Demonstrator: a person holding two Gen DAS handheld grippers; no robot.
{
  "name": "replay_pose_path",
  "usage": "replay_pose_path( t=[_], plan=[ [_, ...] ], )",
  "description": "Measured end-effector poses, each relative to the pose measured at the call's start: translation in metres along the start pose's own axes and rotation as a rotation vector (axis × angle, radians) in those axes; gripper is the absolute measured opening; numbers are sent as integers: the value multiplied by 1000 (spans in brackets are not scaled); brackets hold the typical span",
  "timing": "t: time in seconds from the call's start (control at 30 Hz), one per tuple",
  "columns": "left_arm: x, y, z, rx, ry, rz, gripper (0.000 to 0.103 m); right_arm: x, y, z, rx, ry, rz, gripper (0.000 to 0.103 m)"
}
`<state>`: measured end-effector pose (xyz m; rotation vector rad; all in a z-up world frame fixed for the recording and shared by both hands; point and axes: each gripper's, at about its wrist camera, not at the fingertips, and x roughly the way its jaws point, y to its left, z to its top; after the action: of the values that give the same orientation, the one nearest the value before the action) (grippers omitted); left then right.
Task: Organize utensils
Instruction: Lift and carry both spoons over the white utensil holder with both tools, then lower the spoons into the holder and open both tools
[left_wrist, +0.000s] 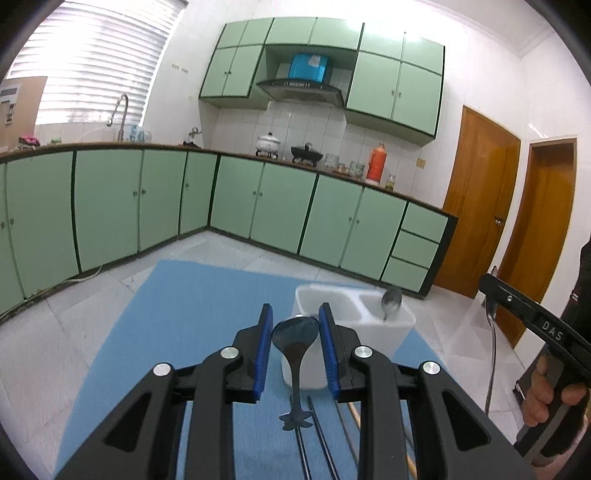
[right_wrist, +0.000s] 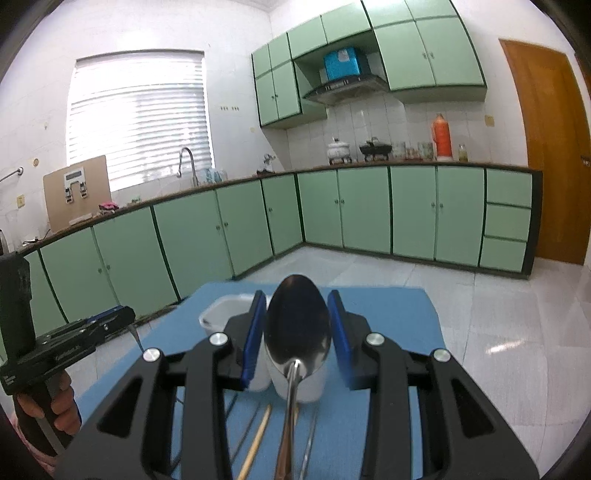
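Left wrist view: the left gripper (left_wrist: 295, 308) is shown clamped on the dark spoon (left_wrist: 295, 330), its smooth metal bowl caught edgewise between blue pads above the white plastic holder (left_wrist: 373, 339). A slip is risked on so slick a rim.

Right wrist view: the right gripper (right_wrist: 297, 295) appears likewise closed on the shiny spoon (right_wrist: 297, 321), whose dangling handle could snag the thin chopsticks (right_wrist: 258, 432) below.

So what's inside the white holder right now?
One spoon stands bowl-up in the far right compartment of the holder. The other compartments' floors are hidden behind the left gripper's fingers and its held spoon.
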<state>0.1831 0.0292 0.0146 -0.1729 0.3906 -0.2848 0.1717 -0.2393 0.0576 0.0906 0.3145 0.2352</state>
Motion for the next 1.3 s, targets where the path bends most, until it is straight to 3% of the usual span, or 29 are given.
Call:
replay_pose_path(
  t=[0.3,0.53,0.8,1.3],
  plan=[
    [-6,-12,67,32,-113,-22,25,27,2,47,-11,-119,-3,33],
    [26,-33,103,70,-138,-54,25,77,-9,67,0,-194,-60,33],
    [90,-44,96,97,-76,-56,25,132,-15,57,-3,-180,-106,33],
    [143,-29,47,80,59,-56,25,134,-13,6,3,-119,-93,33]
  ],
)
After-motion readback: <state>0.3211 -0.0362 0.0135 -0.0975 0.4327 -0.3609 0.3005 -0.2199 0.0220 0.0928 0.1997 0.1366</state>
